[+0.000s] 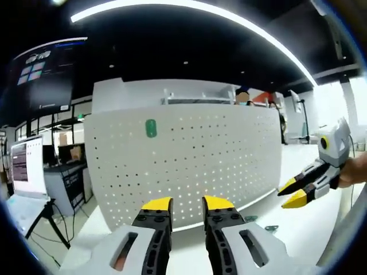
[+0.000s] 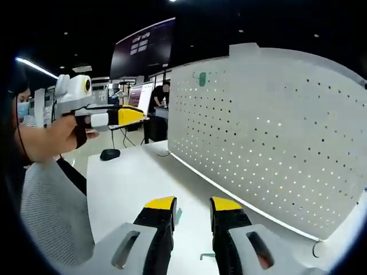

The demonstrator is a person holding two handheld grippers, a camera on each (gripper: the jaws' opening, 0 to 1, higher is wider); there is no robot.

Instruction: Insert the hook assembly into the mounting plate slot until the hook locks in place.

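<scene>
Mounting plate [image 1: 189,166] stands upright on the desk [image 2: 132,183], green hook [image 1: 151,128] hung high. Small pieces [image 1: 261,223] at its foot are too blurred to name. Left tool [image 1: 186,205] and right tool [image 2: 192,205] both hang released, empty.

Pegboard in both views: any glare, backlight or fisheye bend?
Left gripper view: the pegboard bows strongly from fisheye, its holes glow backlit, and a bright ceiling light strip arcs overhead. Right gripper view: same backlit holes, board edges curved, dim surroundings, no harsh glare.

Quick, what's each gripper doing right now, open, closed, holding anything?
Left gripper: open, holding nothing, facing the white pegboard.
Right gripper: open, holding nothing.
</scene>
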